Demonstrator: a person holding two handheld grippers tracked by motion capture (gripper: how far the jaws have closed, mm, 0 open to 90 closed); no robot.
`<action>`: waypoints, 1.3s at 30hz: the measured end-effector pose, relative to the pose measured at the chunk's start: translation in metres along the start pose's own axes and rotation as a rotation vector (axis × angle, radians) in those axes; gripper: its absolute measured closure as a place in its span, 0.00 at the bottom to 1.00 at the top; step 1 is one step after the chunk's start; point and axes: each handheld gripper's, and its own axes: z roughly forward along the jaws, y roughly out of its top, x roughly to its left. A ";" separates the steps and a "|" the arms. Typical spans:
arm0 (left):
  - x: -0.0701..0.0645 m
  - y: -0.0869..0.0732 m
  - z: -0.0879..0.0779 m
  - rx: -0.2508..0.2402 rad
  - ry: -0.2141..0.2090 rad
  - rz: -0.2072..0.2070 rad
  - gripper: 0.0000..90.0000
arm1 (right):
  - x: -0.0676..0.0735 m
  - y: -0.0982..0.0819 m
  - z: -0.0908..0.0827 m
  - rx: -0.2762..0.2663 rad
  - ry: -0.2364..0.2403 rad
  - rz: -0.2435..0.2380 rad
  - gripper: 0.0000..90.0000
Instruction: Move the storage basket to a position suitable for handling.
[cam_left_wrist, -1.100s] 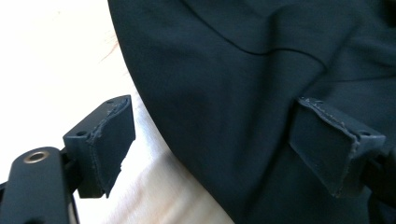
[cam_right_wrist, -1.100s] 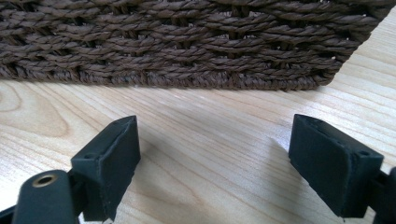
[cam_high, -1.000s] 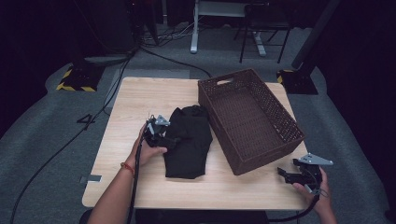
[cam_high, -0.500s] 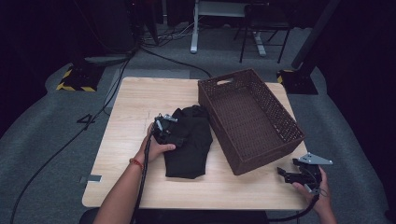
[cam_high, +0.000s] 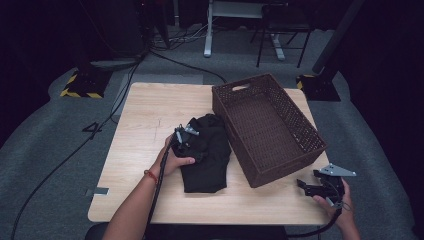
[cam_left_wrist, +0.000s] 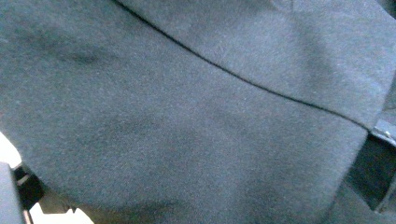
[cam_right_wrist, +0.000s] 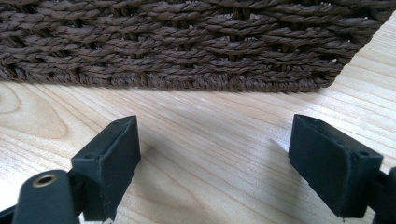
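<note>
The left hand (cam_high: 176, 161) holds the left gripper (cam_high: 184, 140) pressed onto the folded black garment (cam_high: 207, 152), which lies on the wooden tabletop (cam_high: 145, 125) a little toward its near edge, just beside the basket's left wall. In the left gripper view dark cloth (cam_left_wrist: 187, 116) covers the jaws, so I cannot tell whether they are apart or together. The brown woven basket (cam_high: 270, 127) sits on the tabletop's right half, reaching its far edge. At the near right corner, the right hand (cam_high: 336, 202) holds the right gripper (cam_right_wrist: 215, 154) low over bare wood, its 2 jaws spread wide apart, facing the basket's wall (cam_right_wrist: 187, 42).
</note>
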 end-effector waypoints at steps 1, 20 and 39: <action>0.000 0.000 0.000 0.000 0.000 0.000 0.08 | 0.000 0.000 0.000 0.001 -0.001 0.002 0.19; 0.002 -0.005 -0.008 -0.094 -0.106 0.036 0.74 | -0.005 0.007 -0.005 -0.077 -0.026 0.006 0.24; 0.012 -0.044 -0.046 -0.067 -0.071 0.055 0.75 | -0.021 0.056 -0.064 -0.312 -0.082 -0.001 0.27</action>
